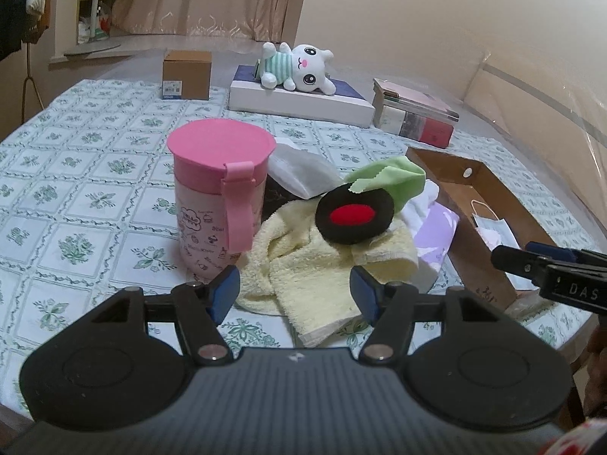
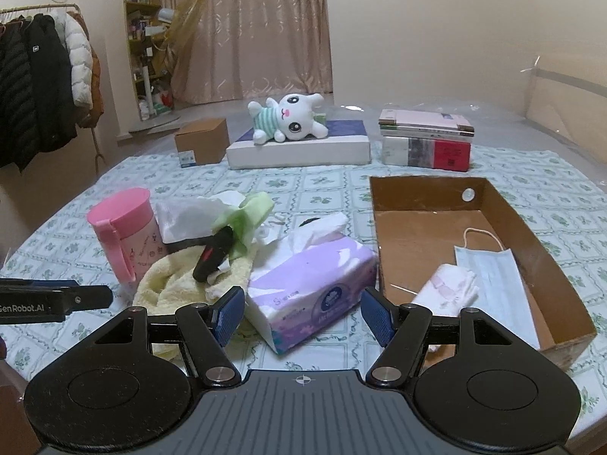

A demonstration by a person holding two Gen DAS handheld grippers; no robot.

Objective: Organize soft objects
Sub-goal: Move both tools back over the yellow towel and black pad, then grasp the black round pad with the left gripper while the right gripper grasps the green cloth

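A heap of soft things lies mid-table: a pale yellow towel (image 1: 303,265) (image 2: 170,280), a black round plush with a red patch (image 1: 354,216) (image 2: 214,256) on top of it, a green cloth (image 1: 390,182) (image 2: 250,212) and a purple tissue pack (image 1: 436,235) (image 2: 315,276). My left gripper (image 1: 294,295) hovers open at the towel's near edge, its pads clear of the fabric. My right gripper (image 2: 302,314) is open just short of the tissue pack, gripping nothing. A brown cardboard tray (image 2: 417,197) (image 1: 474,242) on the right holds a face mask (image 2: 497,280) and a folded white cloth (image 2: 451,288).
A pink lidded cup (image 1: 220,197) (image 2: 121,235) stands upright left of the heap, a white tissue packet (image 1: 299,170) behind it. Farther back are a white plush bunny (image 1: 299,66) on a flat box, a small carton (image 1: 186,76) and stacked books (image 2: 426,140).
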